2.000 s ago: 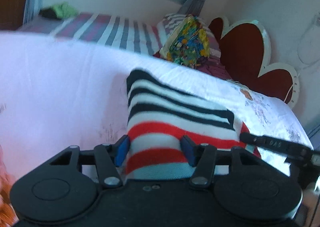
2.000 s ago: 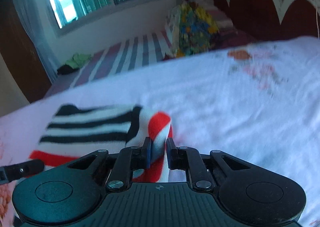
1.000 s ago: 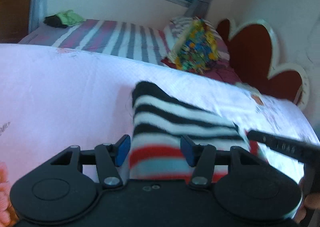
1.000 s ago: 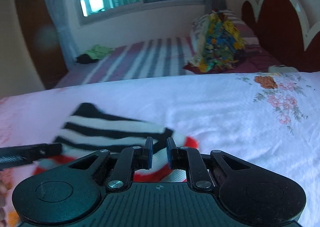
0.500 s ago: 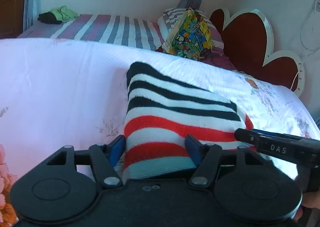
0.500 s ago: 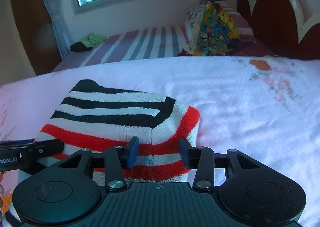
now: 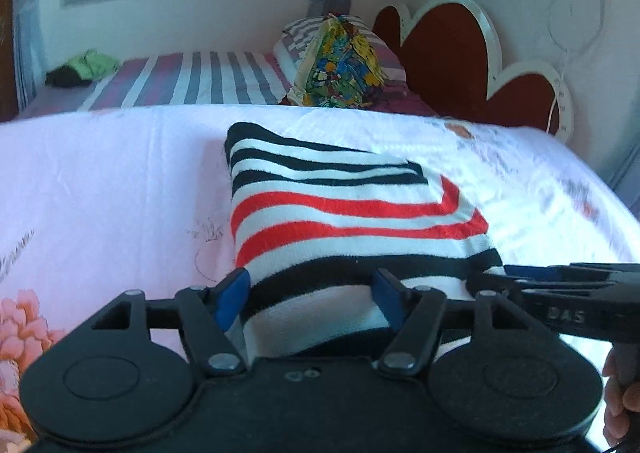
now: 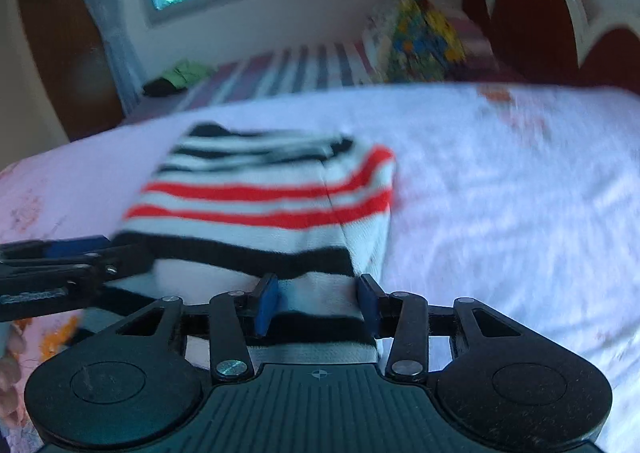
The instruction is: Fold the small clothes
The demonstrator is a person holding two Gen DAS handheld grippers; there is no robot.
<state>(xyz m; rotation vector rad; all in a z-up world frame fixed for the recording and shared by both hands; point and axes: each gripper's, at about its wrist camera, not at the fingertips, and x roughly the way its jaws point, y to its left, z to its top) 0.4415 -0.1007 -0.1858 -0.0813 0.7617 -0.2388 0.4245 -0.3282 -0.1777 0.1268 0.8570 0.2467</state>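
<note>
Both grippers have slid back toward the near edge of the striped jumper (image 7: 340, 221) since a moment ago, and their fingers have just been opening. Now the left gripper (image 7: 310, 295) has its blue fingers (image 7: 230, 295) spread wide, with the near white and black edge of the jumper lying between them, not pinched. In its own view, the right gripper (image 8: 318, 303) is partly open, and the jumper's near right corner sits loosely between its fingers (image 8: 266, 305). Folded into a flat block, the jumper rests on the white flowered bed sheet (image 7: 100, 181). Farther off is a colourful pillow (image 7: 340, 65) and a dark red headboard (image 7: 444, 57).
</note>
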